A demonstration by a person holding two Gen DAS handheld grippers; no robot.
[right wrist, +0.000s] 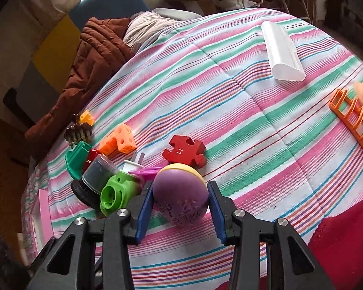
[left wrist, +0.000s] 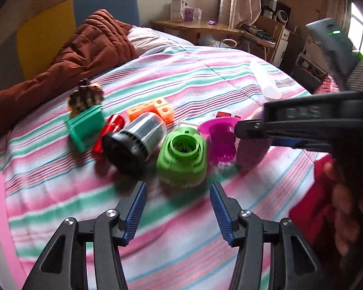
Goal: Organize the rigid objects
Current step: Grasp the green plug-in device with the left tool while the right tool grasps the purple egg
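Note:
A row of rigid objects lies on the striped bedspread (left wrist: 181, 77): a green block (left wrist: 86, 126), a red cylinder (left wrist: 107, 133), a black and clear cylinder (left wrist: 133, 142), a green round part (left wrist: 182, 155), a magenta cup (left wrist: 219, 137) and orange cubes (left wrist: 155, 110). My left gripper (left wrist: 177, 213) is open and empty, just short of the green part. My right gripper (right wrist: 179, 207) is shut on a purple egg-shaped object (right wrist: 181, 193) with a cream end, at the row's right end beside the green part (right wrist: 117, 194). In the left wrist view the right gripper (left wrist: 244, 130) covers most of the purple object (left wrist: 250, 153).
A red puzzle-shaped piece (right wrist: 185, 151) lies behind the egg. A white tube (right wrist: 282, 53) lies far right, an orange rack (right wrist: 355, 120) at the right edge. A brown comb-like piece (right wrist: 78, 133) and a brown blanket (right wrist: 96, 55) are at left. A wooden table (left wrist: 196, 26) stands beyond the bed.

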